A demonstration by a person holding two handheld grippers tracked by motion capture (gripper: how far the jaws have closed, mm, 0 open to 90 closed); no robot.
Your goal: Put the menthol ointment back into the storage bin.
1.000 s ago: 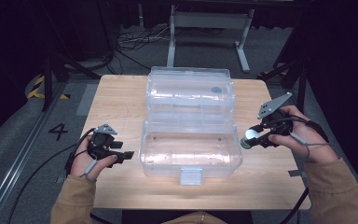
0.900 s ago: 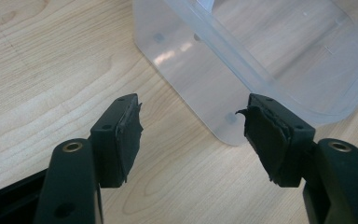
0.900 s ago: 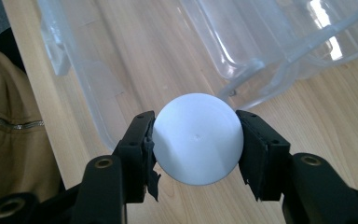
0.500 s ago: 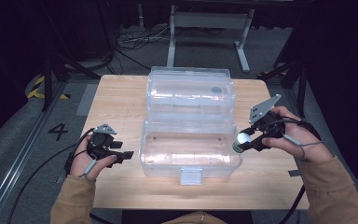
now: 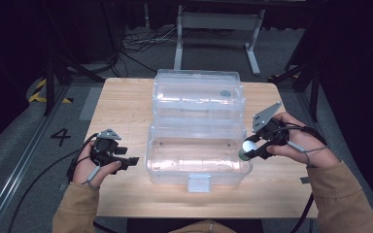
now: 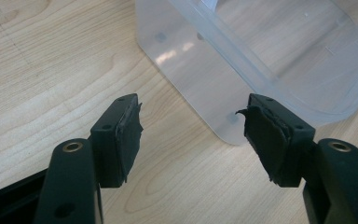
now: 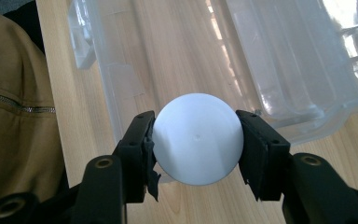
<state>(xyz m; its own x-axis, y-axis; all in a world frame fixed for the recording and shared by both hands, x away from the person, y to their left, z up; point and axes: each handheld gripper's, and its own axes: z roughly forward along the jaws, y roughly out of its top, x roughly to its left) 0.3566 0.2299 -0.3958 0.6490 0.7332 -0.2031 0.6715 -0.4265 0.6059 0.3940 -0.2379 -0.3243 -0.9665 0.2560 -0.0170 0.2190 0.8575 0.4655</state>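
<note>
A clear plastic box (image 5: 197, 160) lies open in the middle of the wooden table, its lid (image 5: 199, 94) folded back behind it. My right gripper (image 5: 248, 149) is shut on a round white-topped object (image 5: 247, 145) and holds it at the box's right rim. In the right gripper view the white disc (image 7: 196, 138) sits squeezed between both pads, above the box wall (image 7: 116, 79). My left gripper (image 5: 132, 161) rests on the table left of the box, open and empty. In the left gripper view its pads (image 6: 130, 133) stand apart before the box corner (image 6: 233, 121).
The table (image 5: 121, 102) has bare wood left, right and in front of the box. A white latch (image 5: 198, 183) sticks out at the box's front. A small dark spot (image 5: 226, 92) shows on the lid. Cables trail from both grippers. A metal stand (image 5: 213, 34) lies beyond the table.
My right gripper has carried the round object leftward and slightly down, from beside the box to its right rim. The left gripper has stayed put.
</note>
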